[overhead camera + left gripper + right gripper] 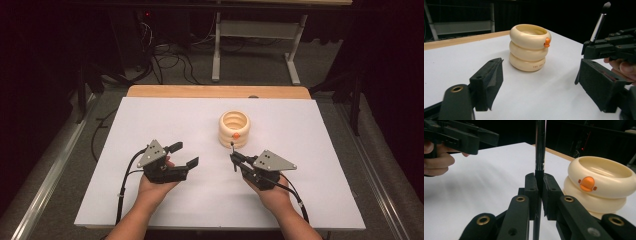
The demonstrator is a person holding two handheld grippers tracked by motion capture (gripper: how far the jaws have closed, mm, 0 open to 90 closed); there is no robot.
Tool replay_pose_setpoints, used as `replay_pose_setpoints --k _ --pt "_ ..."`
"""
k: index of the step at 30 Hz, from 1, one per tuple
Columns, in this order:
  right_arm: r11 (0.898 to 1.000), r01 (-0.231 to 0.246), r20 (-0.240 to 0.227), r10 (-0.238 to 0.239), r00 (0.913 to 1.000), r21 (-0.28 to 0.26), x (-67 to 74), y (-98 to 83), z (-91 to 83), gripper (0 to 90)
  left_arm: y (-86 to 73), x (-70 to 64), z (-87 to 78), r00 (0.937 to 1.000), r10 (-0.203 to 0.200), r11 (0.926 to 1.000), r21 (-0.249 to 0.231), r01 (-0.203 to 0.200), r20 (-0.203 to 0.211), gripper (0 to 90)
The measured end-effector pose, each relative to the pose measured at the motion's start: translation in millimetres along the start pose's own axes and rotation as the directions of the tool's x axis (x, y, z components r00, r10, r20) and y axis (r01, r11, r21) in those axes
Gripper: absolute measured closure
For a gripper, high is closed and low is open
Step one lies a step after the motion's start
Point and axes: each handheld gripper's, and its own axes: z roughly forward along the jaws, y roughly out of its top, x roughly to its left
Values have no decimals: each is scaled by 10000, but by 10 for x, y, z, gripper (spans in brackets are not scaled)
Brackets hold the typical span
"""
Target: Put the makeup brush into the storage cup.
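Observation:
A cream holder made of three stacked rings, with a small orange knob on its top ring, stands upright on the white table top. My right gripper sits just in front of it, shut on a thin black brush that stands upright. In the right gripper view the brush handle rises between the closed jaws, with the holder close on the right. The brush's dark tip points up in the left gripper view. My left gripper is open and holds nothing, off to the left of the holder.
A wooden strip runs along the table's far edge. Beyond it, on the floor, lie loose cables and a white metal frame. A metal rail runs along the left side.

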Motion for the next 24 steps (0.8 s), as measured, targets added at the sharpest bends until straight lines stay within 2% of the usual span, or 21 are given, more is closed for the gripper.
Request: replay_pose_setpoints --k 7,13,19,24 --pt "9998 -174 157 174 9997 -3 -43 2 -33 857 -37 79 -96 9990 30 9999 104 -26 -435 137" --pt "10000 -84 269 84 9996 22 -83 0 -48 857 -84 125 -161 9971 107 9995 308 -85 -749 74" --pt "9998 -170 360 172 9992 -52 -114 1 -66 857 -115 136 -186 9946 145 9992 387 -106 -1023 18" --pt "9996 -263 469 268 9985 -95 -141 4 -88 857 -153 126 -204 9945 256 9980 594 -196 -1020 0"
